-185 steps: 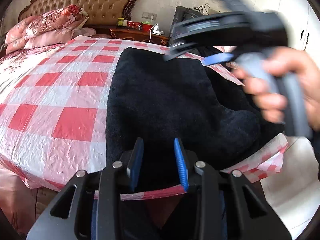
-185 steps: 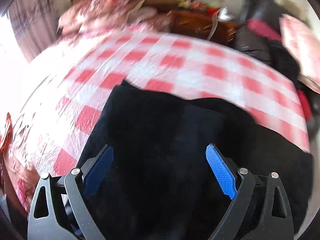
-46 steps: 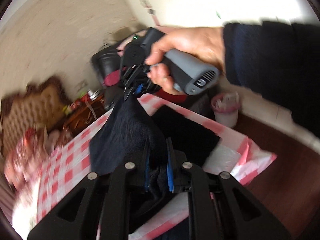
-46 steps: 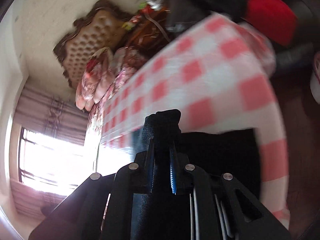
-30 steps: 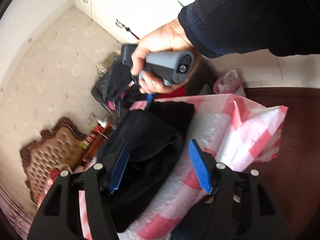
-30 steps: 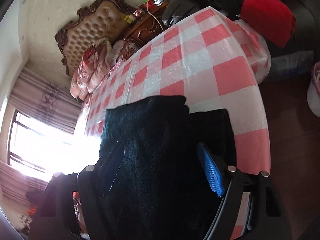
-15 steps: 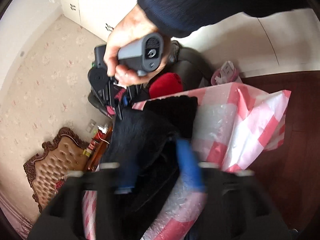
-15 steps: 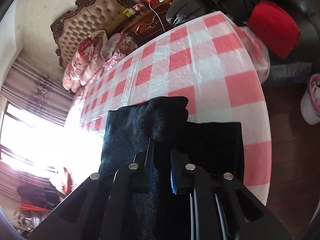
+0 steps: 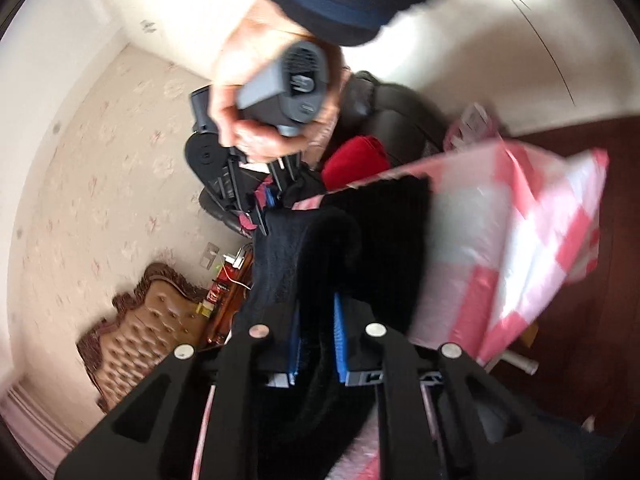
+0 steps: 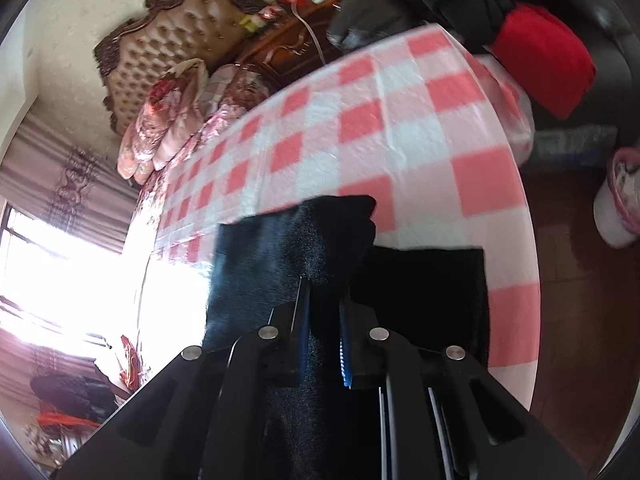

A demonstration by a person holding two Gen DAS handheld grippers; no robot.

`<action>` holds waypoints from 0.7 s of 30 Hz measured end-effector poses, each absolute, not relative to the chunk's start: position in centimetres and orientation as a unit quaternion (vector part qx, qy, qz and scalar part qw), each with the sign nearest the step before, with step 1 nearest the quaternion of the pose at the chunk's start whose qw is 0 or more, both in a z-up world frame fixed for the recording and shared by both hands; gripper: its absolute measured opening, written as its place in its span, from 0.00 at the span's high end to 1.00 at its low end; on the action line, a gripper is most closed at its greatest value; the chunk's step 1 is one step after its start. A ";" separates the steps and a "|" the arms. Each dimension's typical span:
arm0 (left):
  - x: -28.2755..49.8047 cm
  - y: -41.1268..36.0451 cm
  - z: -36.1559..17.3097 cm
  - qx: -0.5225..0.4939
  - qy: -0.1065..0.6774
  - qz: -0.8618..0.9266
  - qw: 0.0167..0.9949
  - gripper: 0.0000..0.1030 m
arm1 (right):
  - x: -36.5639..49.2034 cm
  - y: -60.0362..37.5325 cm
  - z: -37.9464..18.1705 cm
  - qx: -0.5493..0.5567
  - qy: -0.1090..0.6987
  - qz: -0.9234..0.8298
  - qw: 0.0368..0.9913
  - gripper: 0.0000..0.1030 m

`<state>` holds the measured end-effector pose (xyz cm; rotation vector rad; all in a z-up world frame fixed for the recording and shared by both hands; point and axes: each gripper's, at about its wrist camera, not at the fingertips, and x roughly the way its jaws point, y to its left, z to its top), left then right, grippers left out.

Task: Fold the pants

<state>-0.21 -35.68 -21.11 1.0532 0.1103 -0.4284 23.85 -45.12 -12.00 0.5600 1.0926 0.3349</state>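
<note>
The black pants [image 9: 320, 256] lie partly folded on the bed's red-and-white checked cover [image 10: 400, 128]. My left gripper [image 9: 316, 340] is shut on a raised fold of the black cloth. My right gripper [image 10: 324, 344] is also shut on a bunched edge of the pants [image 10: 304, 248], lifted above a flat black layer [image 10: 432, 292]. In the left wrist view the right gripper [image 9: 260, 208], held by a hand, pinches the far end of the same fold.
A tufted brown headboard [image 10: 176, 36] and pink pillows [image 10: 168, 120] stand at the bed's head. A wooden nightstand [image 10: 292, 44], a red cushion [image 10: 548, 60] on a dark chair and a pink bin [image 10: 620, 196] stand beside the bed. The cover's corner [image 9: 560, 220] hangs over dark wood floor.
A second ago both grippers were open over the pants. Both have since shut on the black cloth and lifted a fold of it.
</note>
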 end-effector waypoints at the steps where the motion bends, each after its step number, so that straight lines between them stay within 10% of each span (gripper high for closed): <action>1: 0.0 -35.7 -20.5 0.494 0.056 -0.202 0.844 0.86 | 24.0 -44.9 -11.4 0.260 0.506 0.160 0.806 0.87; 21: -0.4 -42.6 -23.4 0.504 0.060 -0.260 0.821 0.87 | 23.2 -53.0 -16.2 0.294 0.506 0.087 0.806 0.89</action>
